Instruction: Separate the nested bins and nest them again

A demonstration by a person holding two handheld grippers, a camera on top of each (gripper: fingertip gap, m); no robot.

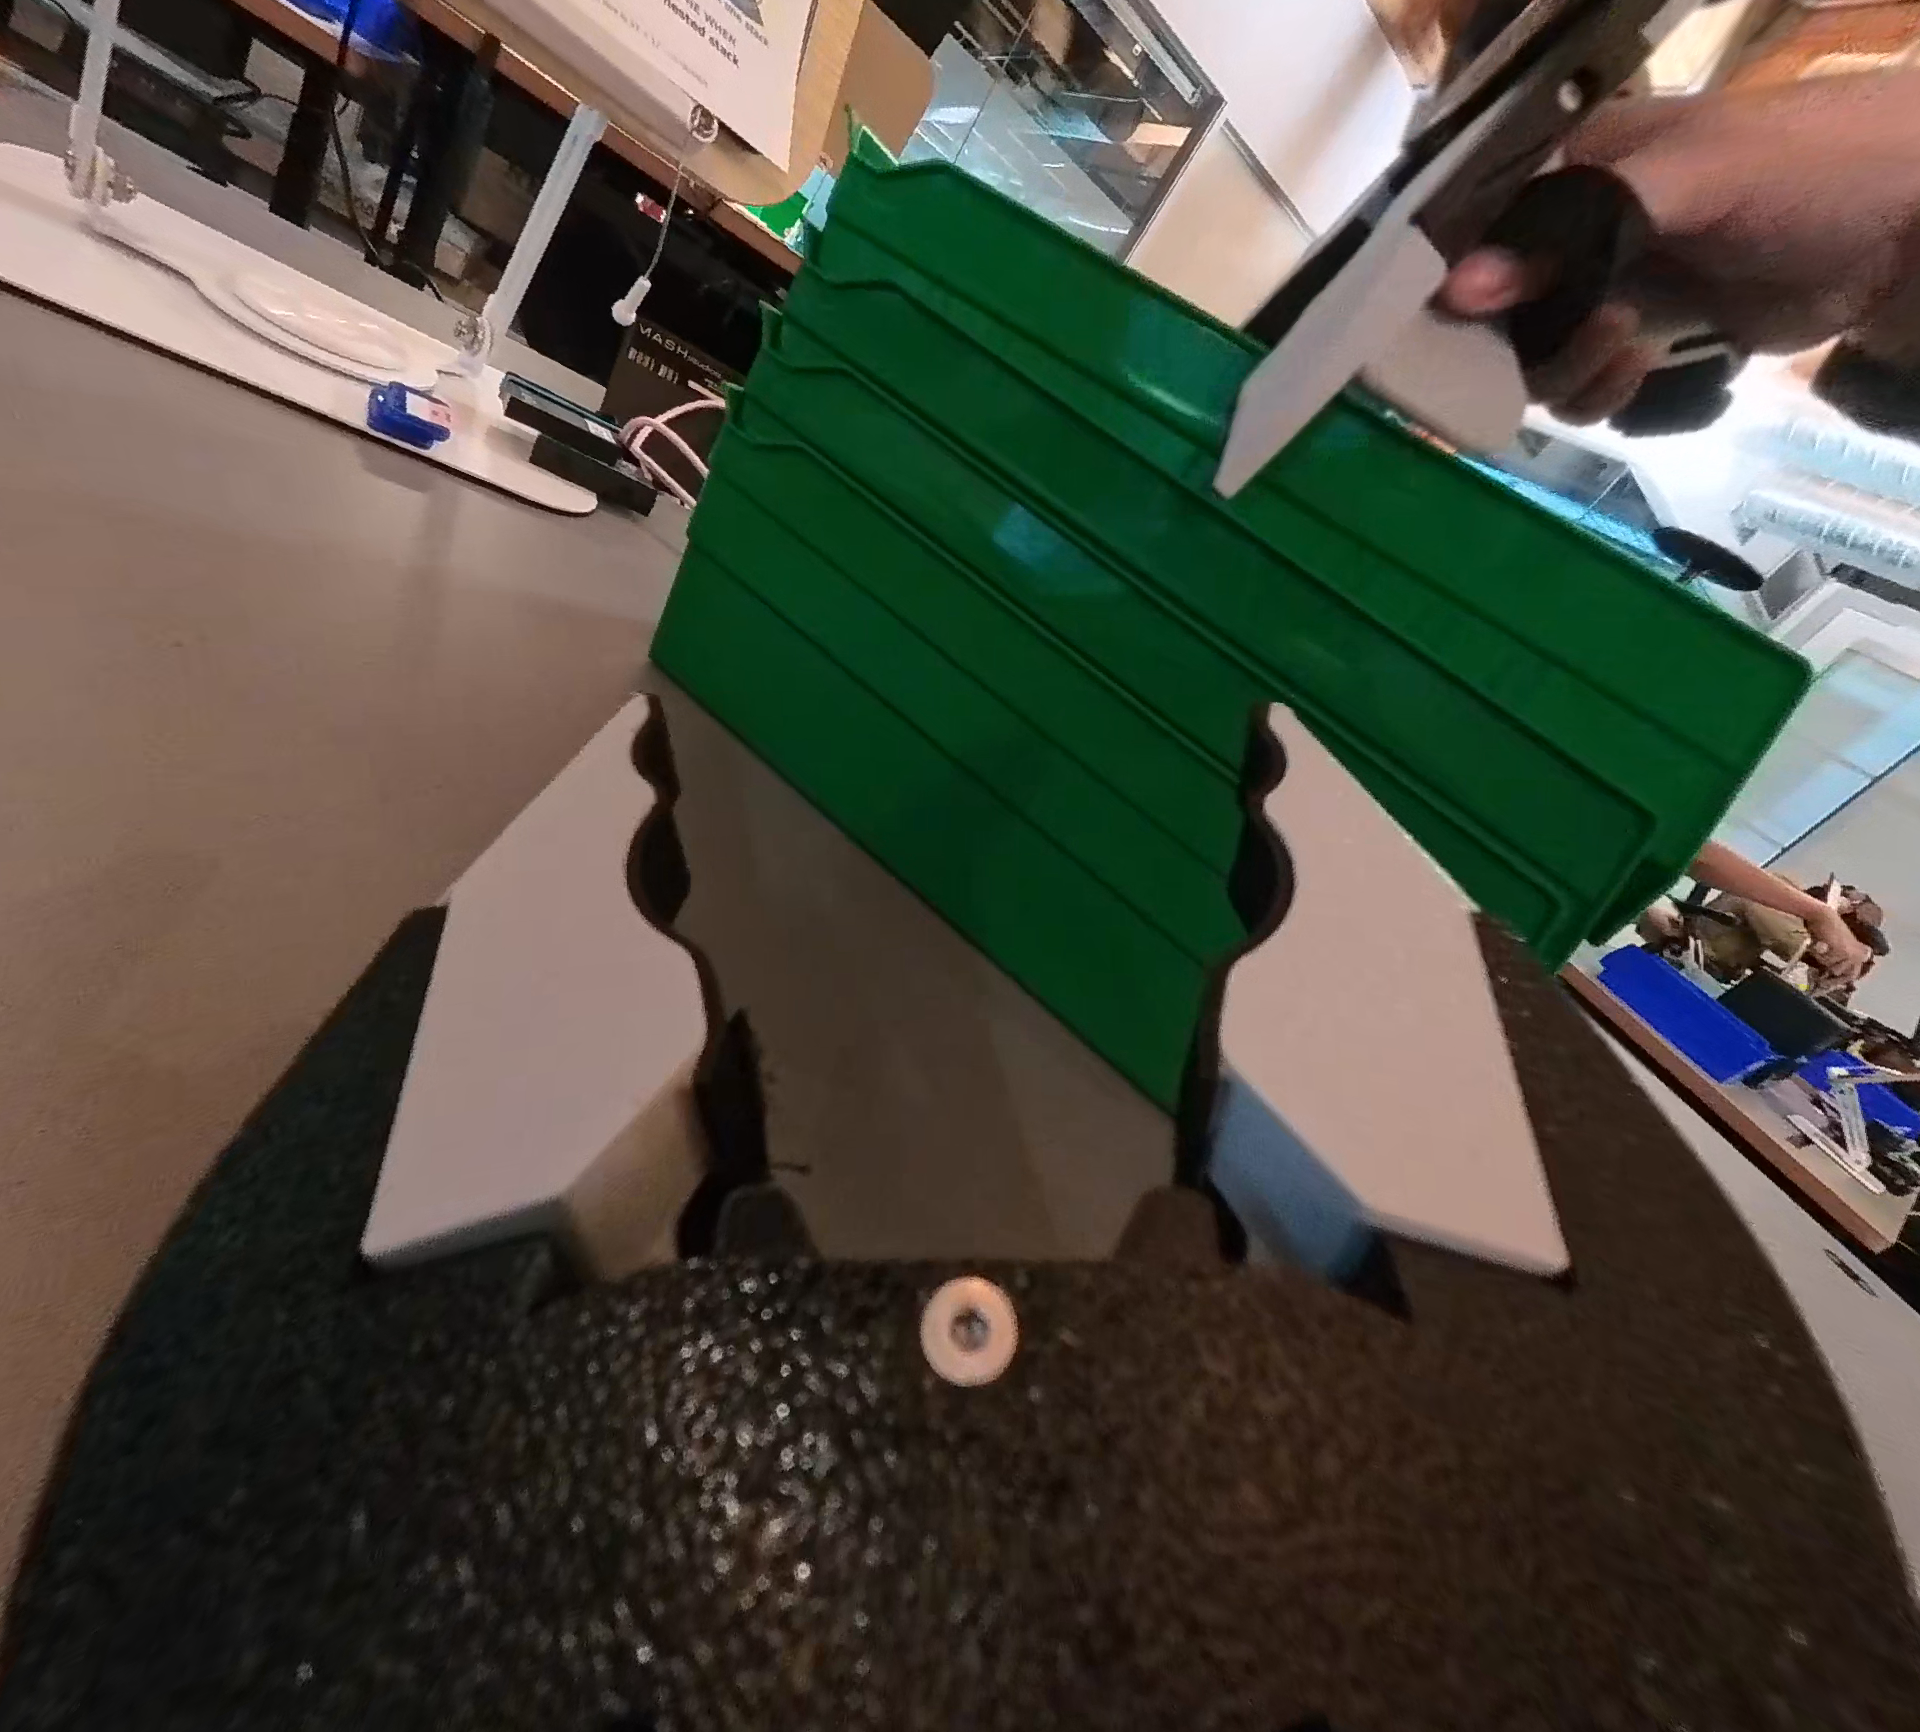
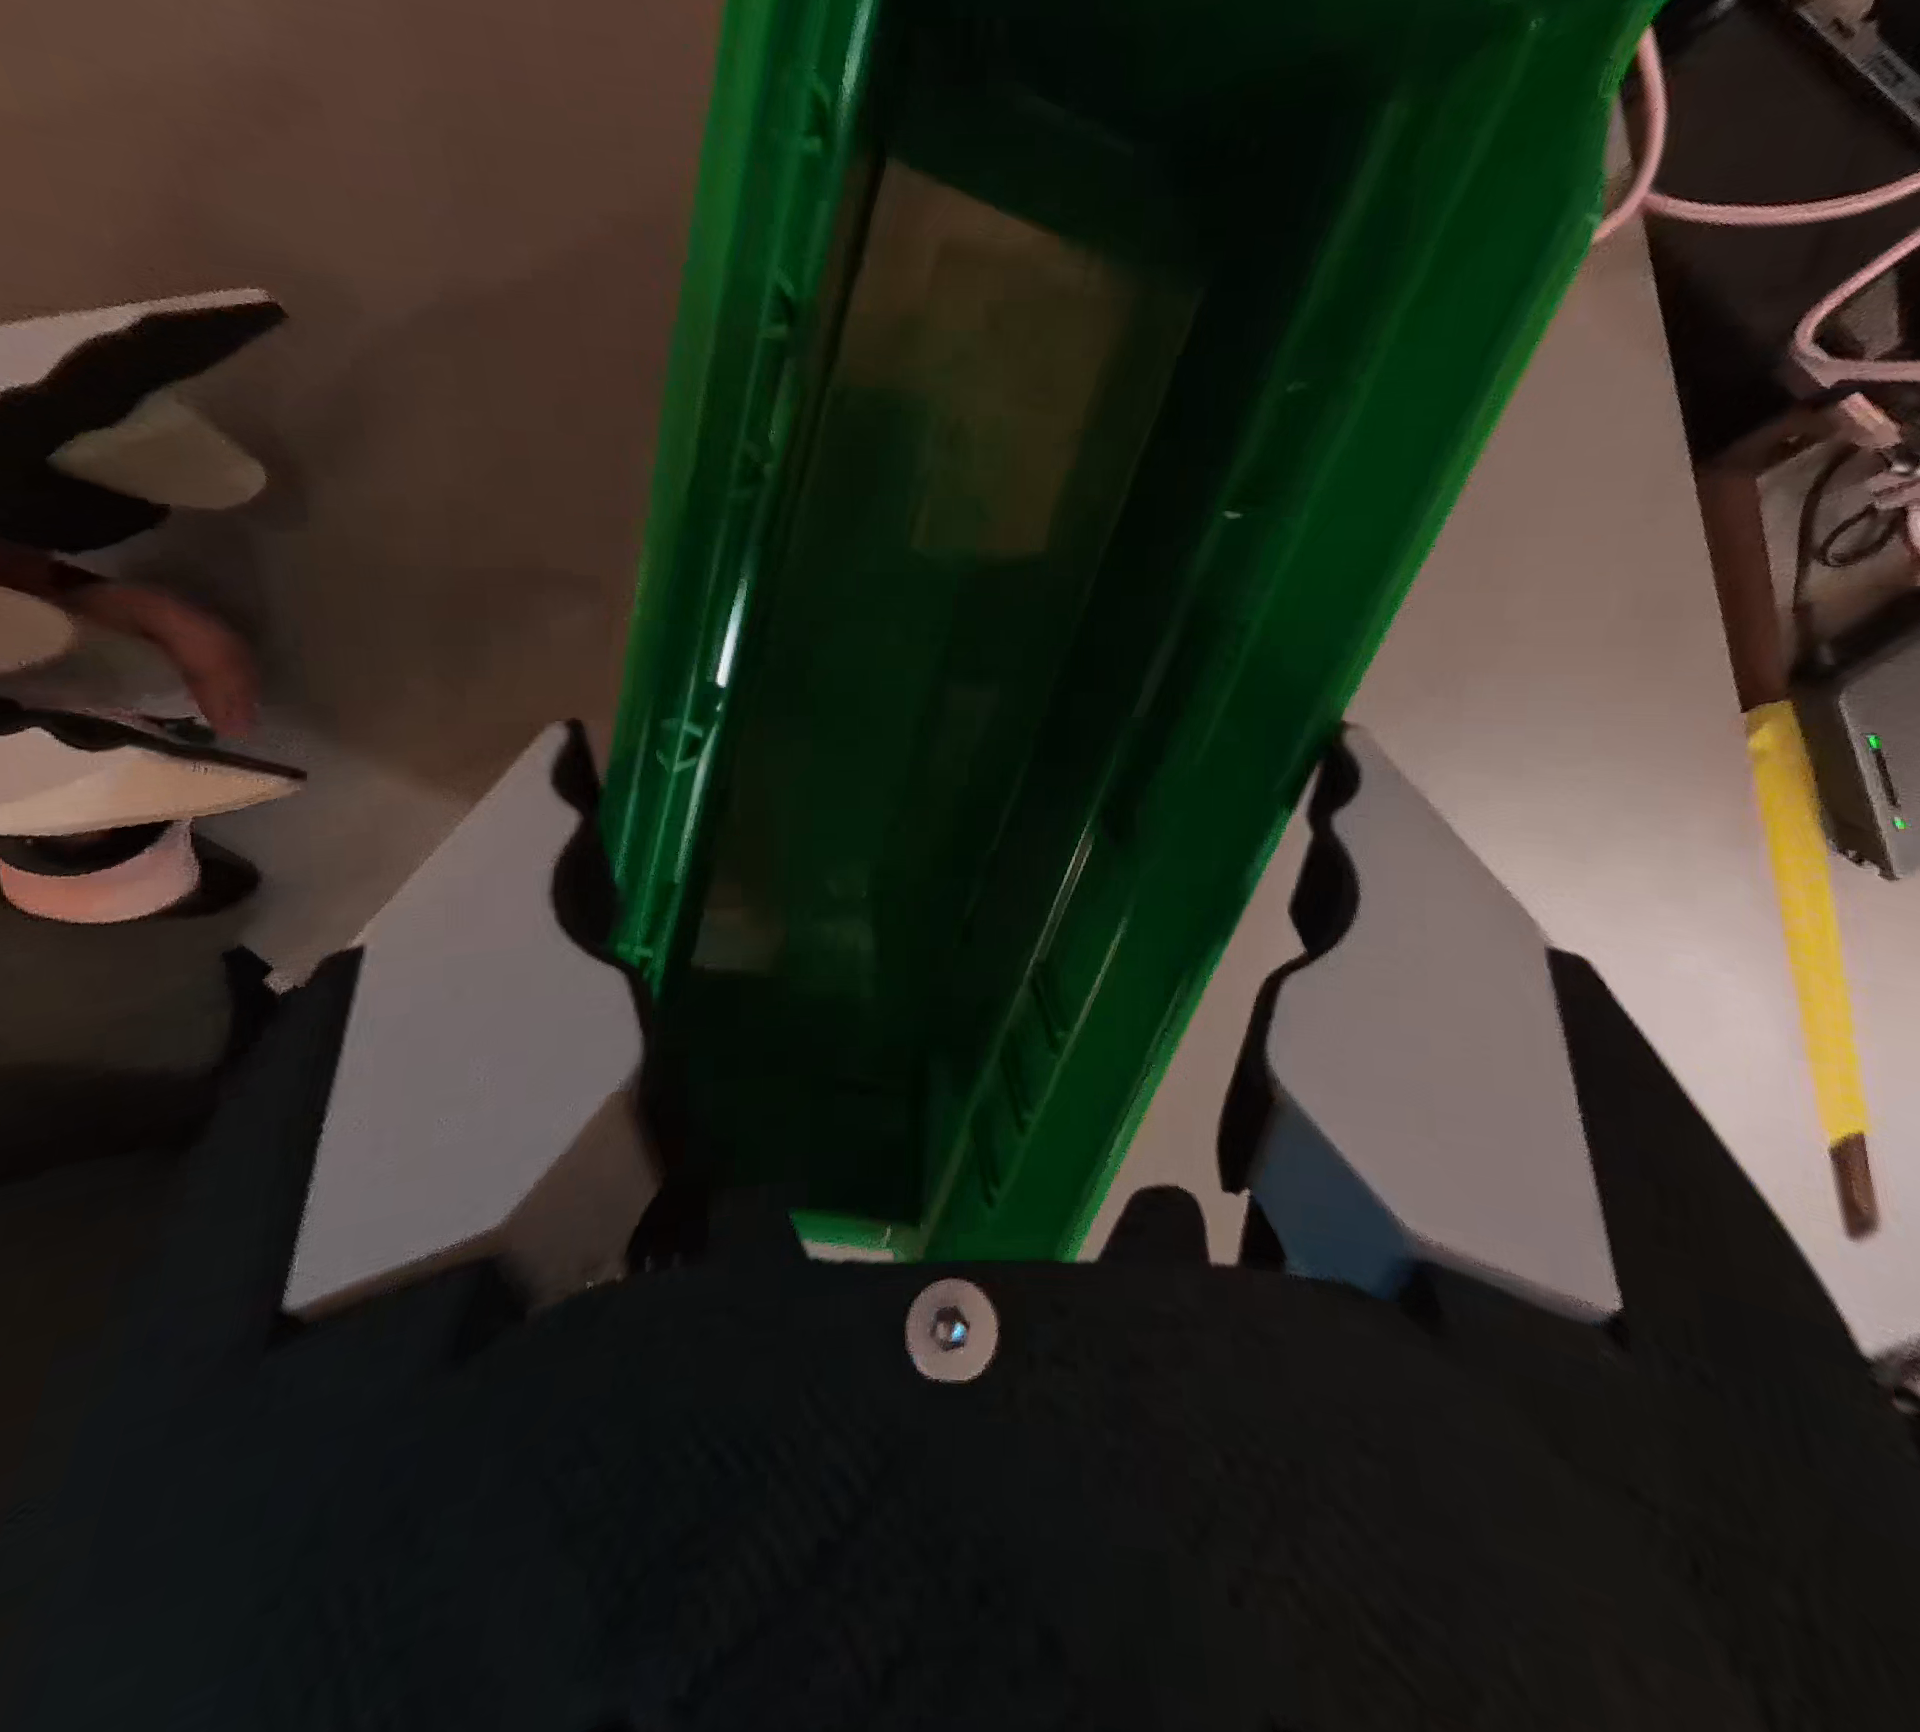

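Four nested green bins (image 1: pixel 1039 602) stand on the table (image 1: pixel 260 643). Left claw (image 1: pixel 951 903) released beside the lowest wall; right claw (image 2: pixel 951 934) released, straddling the top bin's end rim. Plastic appears light, stiff, slick: grip a rim, not the smooth walls.

The left wrist view is bright, daylight flooding the windows (image 1: pixel 1060 93) behind; straight lines bow toward the edges, and the hand (image 1: pixel 1662 228) is blurred. The right wrist view is dim and soft, the bin (image 2: pixel 1039 487) interior nearly black, with a pale glare streak on its left wall.
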